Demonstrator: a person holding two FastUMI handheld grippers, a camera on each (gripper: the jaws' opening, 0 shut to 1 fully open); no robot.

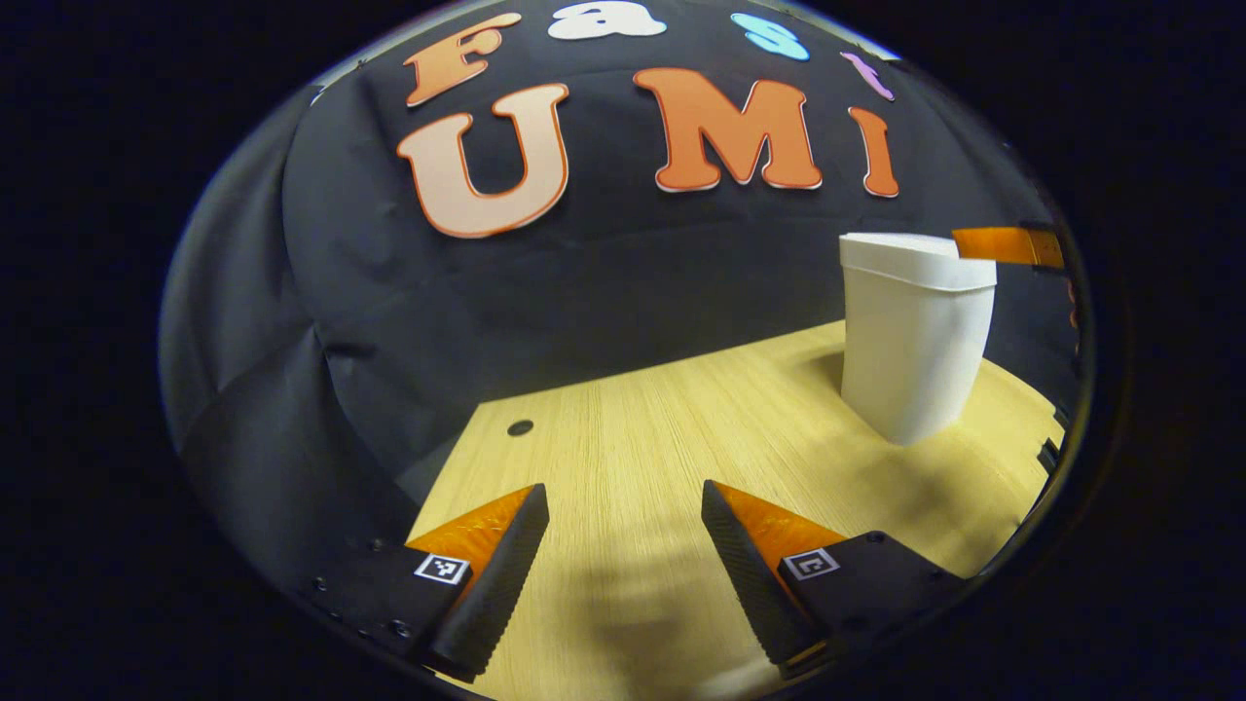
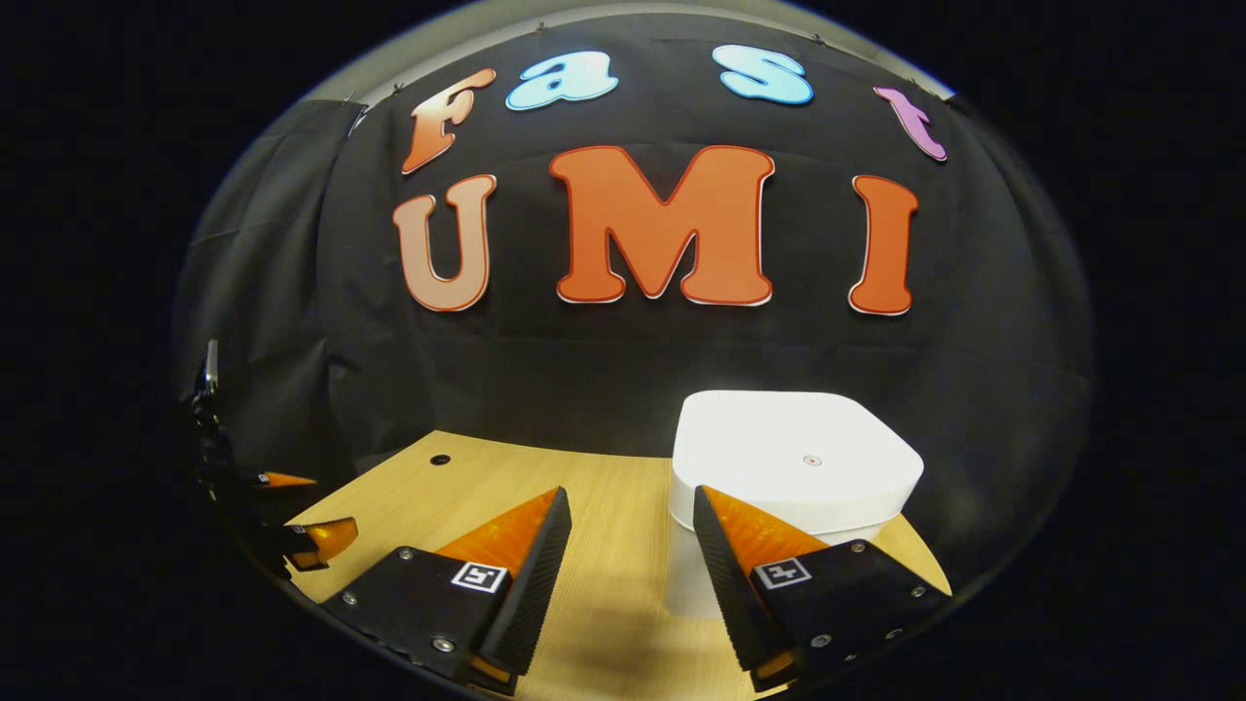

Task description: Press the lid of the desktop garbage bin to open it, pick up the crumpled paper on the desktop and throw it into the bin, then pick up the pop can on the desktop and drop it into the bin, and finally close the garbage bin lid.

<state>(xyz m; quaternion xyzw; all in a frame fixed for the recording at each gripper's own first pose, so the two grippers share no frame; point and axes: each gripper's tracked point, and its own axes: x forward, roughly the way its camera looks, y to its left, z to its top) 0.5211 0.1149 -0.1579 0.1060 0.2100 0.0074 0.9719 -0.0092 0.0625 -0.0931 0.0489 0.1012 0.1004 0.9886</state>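
A white desktop bin [image 1: 915, 336] stands on the wooden table [image 1: 623, 428] at the right of the left gripper view, its lid down. My left gripper [image 1: 623, 511] hovers open over bare wood, well to the bin's left. Beside the bin's top, a finger [image 1: 1003, 245] of the other gripper pokes in from the right. In the right gripper view the bin [image 2: 793, 462] is seen from above with its flat lid shut and a small dot at the centre. My right gripper [image 2: 628, 516] is open just in front of and above the bin, nothing between its fingers.
A small round hole [image 1: 520, 427] marks the table near its far left edge. The black cloth wall [image 1: 584, 292] rises right behind the table. The left gripper [image 2: 311, 540] appears low at the left of the right gripper view.
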